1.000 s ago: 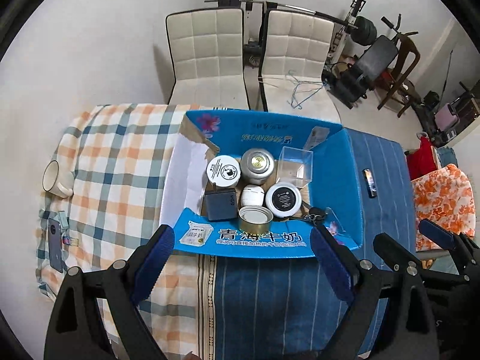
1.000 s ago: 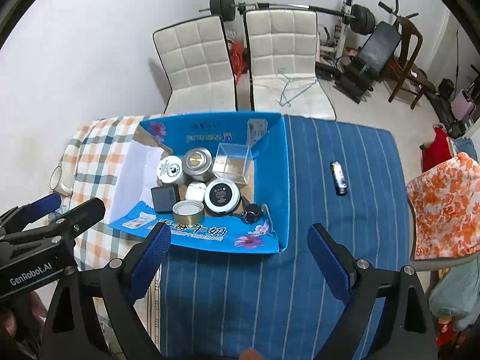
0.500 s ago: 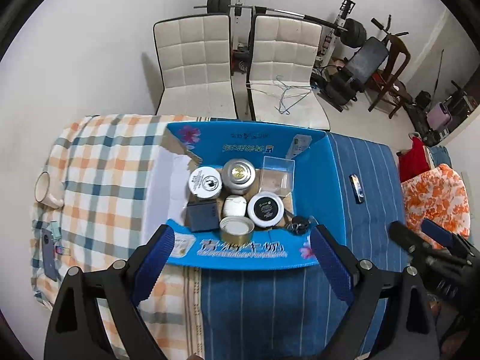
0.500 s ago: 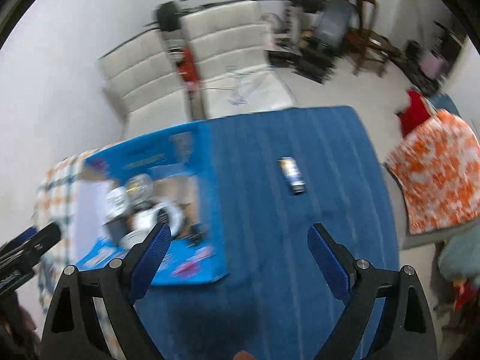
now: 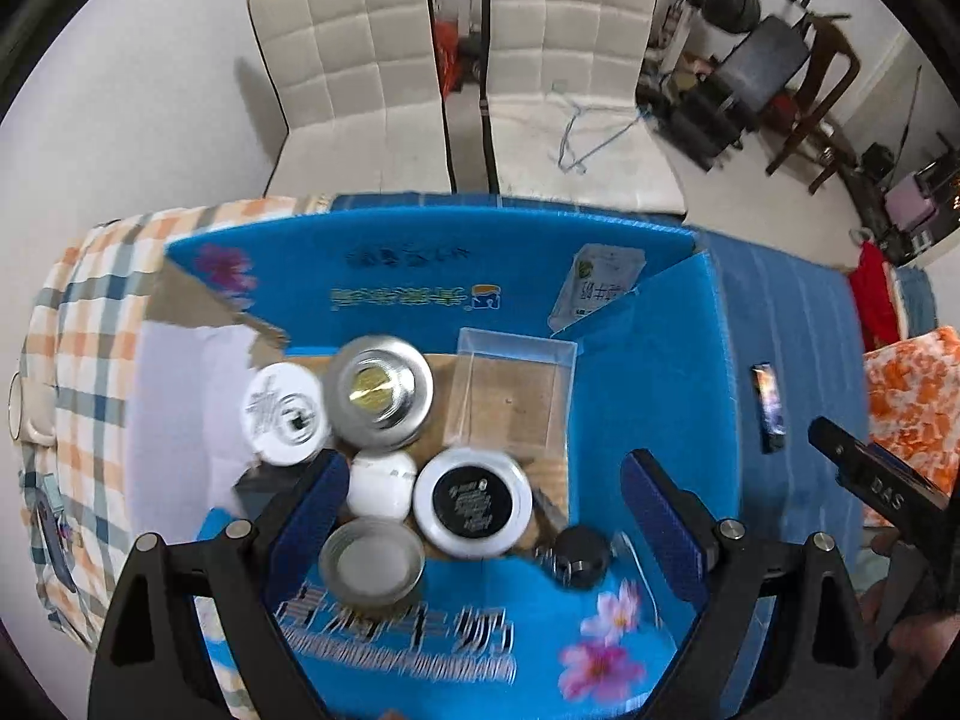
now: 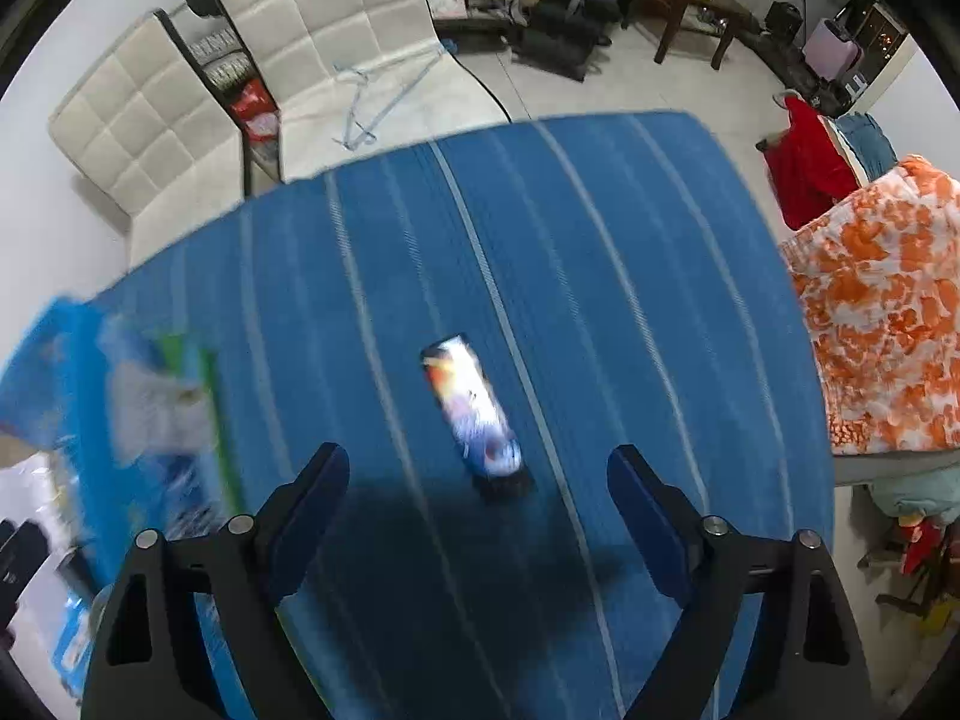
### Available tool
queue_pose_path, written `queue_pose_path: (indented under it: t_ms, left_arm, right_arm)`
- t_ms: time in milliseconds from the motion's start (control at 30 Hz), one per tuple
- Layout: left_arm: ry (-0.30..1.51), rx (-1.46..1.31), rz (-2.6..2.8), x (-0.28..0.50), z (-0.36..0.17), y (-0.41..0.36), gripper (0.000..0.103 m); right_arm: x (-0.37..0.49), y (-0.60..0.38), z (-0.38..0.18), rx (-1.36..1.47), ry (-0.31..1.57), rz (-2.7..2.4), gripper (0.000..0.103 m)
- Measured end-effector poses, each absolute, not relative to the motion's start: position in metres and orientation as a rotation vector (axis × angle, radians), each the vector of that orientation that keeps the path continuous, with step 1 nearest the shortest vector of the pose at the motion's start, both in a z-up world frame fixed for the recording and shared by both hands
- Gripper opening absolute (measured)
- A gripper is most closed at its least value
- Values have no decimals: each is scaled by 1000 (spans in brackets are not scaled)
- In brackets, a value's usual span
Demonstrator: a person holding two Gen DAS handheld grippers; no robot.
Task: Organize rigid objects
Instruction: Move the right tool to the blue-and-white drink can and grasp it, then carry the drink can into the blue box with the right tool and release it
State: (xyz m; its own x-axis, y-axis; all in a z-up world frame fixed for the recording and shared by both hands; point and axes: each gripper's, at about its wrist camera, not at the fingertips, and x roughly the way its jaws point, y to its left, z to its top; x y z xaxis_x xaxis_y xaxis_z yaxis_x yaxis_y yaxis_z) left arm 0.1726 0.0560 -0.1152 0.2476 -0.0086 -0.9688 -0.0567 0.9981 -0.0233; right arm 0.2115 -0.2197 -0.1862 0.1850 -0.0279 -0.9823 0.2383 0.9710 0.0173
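An open blue cardboard box [image 5: 648,324] holds several jars and tins, among them a black-lidded jar [image 5: 472,501], a silver tin [image 5: 379,391], a white-lidded jar [image 5: 282,414] and a clear plastic box [image 5: 510,399]. My left gripper [image 5: 486,516] is open and empty, low over the box. A small dark cylinder with a colourful label [image 6: 474,411] lies on the blue striped cloth [image 6: 600,276]; it also shows in the left wrist view [image 5: 768,405]. My right gripper [image 6: 478,501] is open and empty, its jaws on either side just short of the cylinder.
Two white padded chairs [image 5: 360,72] stand behind the table. A checked cloth [image 5: 78,300] covers the left of the table, with a mug [image 5: 24,414] at its edge. An orange patterned fabric [image 6: 888,312] lies to the right. The box's blurred edge [image 6: 150,396] is at the right gripper's left.
My left gripper has dropped closer to the box. My right gripper has swung right, away from the box, and down toward the cylinder on the blue cloth.
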Motion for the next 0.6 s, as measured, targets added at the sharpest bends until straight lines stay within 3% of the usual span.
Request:
queue_pose_path:
  t_ms: [100, 167, 233, 400, 600]
  left_arm:
    - [1348, -32, 38, 191, -135, 48, 93]
    - [1352, -11, 38, 198, -141, 45, 93]
    - [1357, 8, 38, 204, -146, 40, 93]
    - [1360, 20, 34, 213, -149, 38, 93]
    - [1335, 9, 23, 202, -135, 44, 93]
  right_arm:
    - [229, -217, -220, 125, 1438, -225, 53]
    - [232, -219, -230, 149, 1435, -239, 46]
    - [233, -218, -232, 156, 1438, -227, 29]
    - [229, -209, -234, 122, 1458, -218, 27]
    - [201, -198, -181, 175, 1366, -169, 27]
